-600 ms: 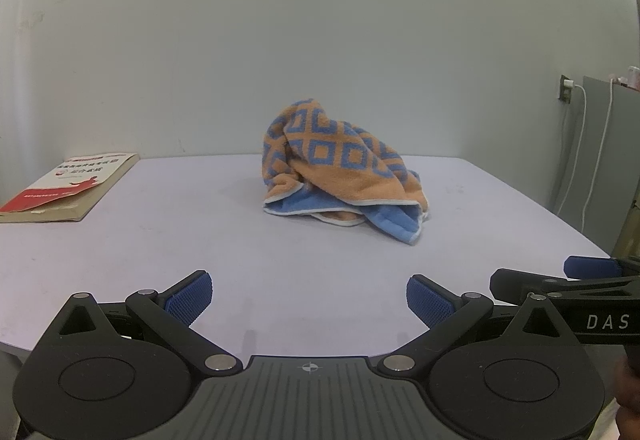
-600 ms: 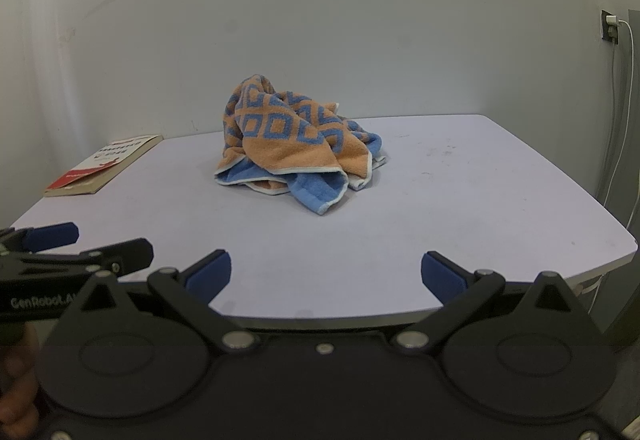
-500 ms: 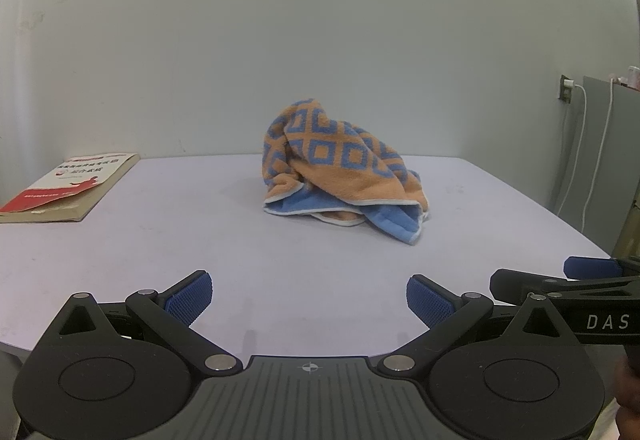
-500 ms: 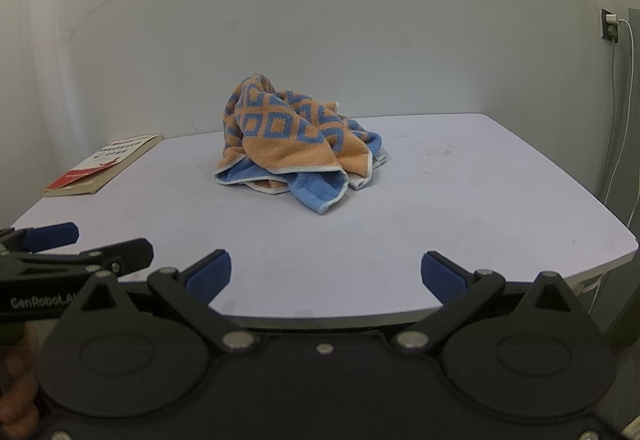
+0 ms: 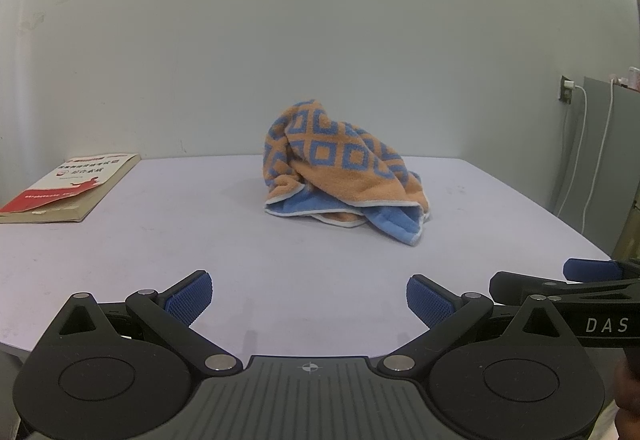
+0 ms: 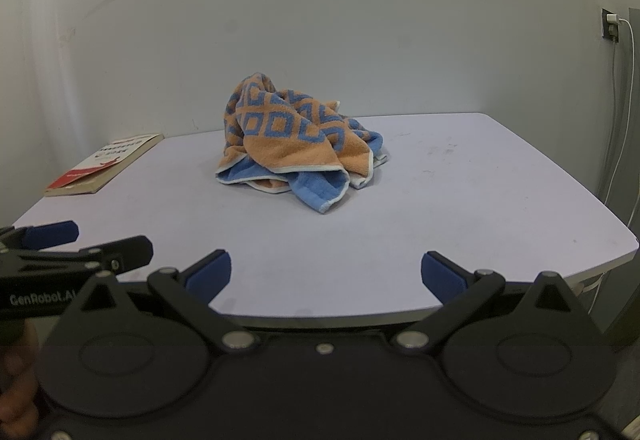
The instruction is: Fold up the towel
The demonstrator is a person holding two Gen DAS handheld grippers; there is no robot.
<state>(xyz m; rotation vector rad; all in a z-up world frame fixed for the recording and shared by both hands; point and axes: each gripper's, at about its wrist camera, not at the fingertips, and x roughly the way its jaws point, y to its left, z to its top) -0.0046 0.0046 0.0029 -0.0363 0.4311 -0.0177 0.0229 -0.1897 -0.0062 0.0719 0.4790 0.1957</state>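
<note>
The left gripper (image 5: 308,298) is hovering over the near edge of the table (image 5: 200,232) in the left wrist view, its blue pads (image 5: 188,299) standing wide apart with nothing between them, and the right gripper (image 5: 592,276) is peeking in at the near right, equally empty. The towel (image 5: 344,170) is sitting in a crumpled heap toward the far middle of the table, well apart from both tools, orange diamond face up with blue lining spilling out at the near right. A book (image 5: 70,186) is lying at the far left. In the right wrist view the right gripper (image 6: 326,272) is also gaping wide, with the left gripper (image 6: 80,248) showing at the near left, and the towel (image 6: 296,140) is resting centre-left, its blue corner (image 6: 324,202) pointing nearest. The risk, as I judge it, is pinching a bunched fold instead of a true corner, so the heap is dragging as a lump rather than spreading; layers are overlapping, and which hem belongs to which edge cannot be told.
</note>
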